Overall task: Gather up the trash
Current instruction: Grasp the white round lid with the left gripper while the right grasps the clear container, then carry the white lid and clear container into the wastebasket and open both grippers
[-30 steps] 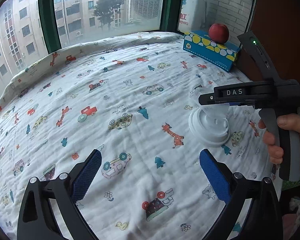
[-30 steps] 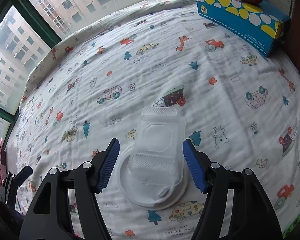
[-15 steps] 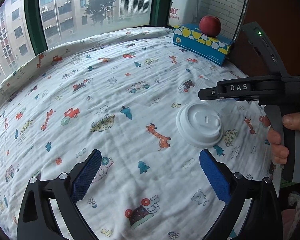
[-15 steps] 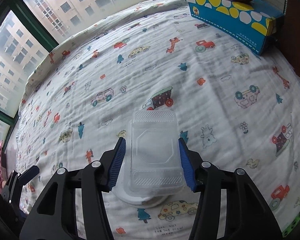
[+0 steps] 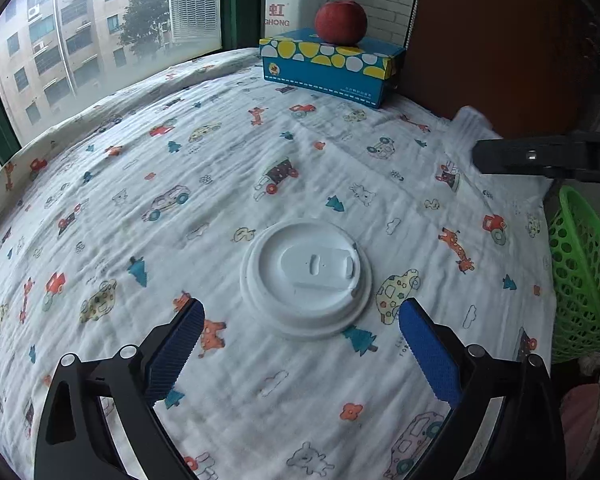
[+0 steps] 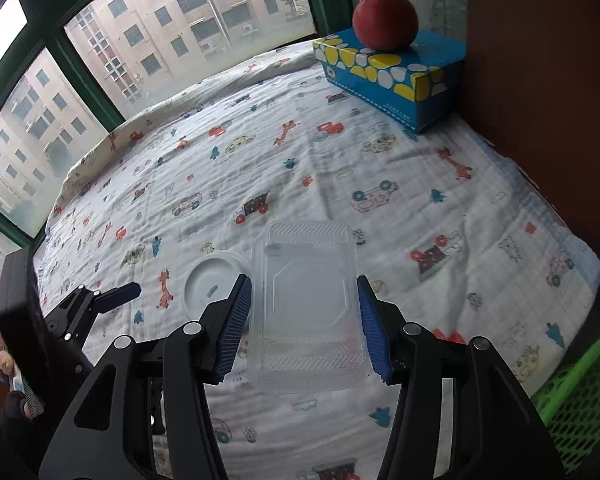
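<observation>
A clear plastic clamshell box (image 6: 305,304) hangs above the printed cloth, and my right gripper (image 6: 303,322) is shut on its two sides. In the left wrist view, the tip of that box (image 5: 469,128) and the right gripper's body show at the right edge, over the green basket (image 5: 579,276). A white cup lid (image 5: 305,278) lies flat on the cloth, just ahead of my left gripper (image 5: 300,354), which stands open and empty. The same lid (image 6: 214,284) shows left of the held box.
A blue tissue box (image 5: 329,66) with a red apple (image 5: 341,22) on it stands at the far right corner, by a brown wall. The green mesh basket (image 6: 579,396) sits off the cloth's right edge. Windows run along the far side.
My right gripper closed on the clear box, lifted it off the lid and carried it right, toward the basket. My left gripper moved toward the lid, which now lies just ahead of its fingers.
</observation>
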Action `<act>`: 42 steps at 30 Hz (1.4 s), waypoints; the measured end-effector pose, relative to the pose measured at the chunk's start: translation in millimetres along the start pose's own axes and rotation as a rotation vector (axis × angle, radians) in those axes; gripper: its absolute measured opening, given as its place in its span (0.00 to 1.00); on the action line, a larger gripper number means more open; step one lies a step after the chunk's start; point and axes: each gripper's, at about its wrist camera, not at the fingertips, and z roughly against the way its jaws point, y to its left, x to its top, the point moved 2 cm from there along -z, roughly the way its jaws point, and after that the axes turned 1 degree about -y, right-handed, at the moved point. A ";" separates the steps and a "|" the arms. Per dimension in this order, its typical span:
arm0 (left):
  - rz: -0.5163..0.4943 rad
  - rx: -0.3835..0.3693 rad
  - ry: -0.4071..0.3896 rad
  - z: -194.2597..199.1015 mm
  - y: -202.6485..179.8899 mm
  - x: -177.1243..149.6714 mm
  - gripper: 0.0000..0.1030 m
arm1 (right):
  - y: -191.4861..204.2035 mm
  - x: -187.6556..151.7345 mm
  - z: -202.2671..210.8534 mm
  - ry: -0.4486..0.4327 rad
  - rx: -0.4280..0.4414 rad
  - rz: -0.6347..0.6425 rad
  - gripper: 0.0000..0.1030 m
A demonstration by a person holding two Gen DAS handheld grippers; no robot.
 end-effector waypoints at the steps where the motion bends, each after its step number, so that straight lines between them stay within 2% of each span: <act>1: -0.005 -0.005 0.006 -5.8 -2.5 2.1 0.91 | -5.0 -3.5 6.7 -0.006 -0.004 0.002 0.51; 6: -0.009 -0.006 0.042 -28.4 -5.9 7.0 0.82 | -24.7 -22.3 32.7 -0.028 -0.036 0.002 0.51; 15: -0.012 0.011 0.045 -46.3 -4.0 12.3 0.75 | -58.3 -51.9 64.9 -0.053 -0.072 -0.050 0.51; 23: -0.005 0.016 0.029 -47.0 -1.8 12.3 0.74 | -81.3 -82.7 83.2 -0.058 -0.125 -0.085 0.51; 32: 0.002 -0.007 -0.028 -12.3 -16.4 13.0 0.73 | -113.9 -123.1 110.1 -0.063 -0.195 -0.154 0.51; 42: -0.079 -0.074 -0.120 45.9 -78.6 28.3 0.73 | -143.7 -161.0 134.8 -0.046 -0.273 -0.192 0.52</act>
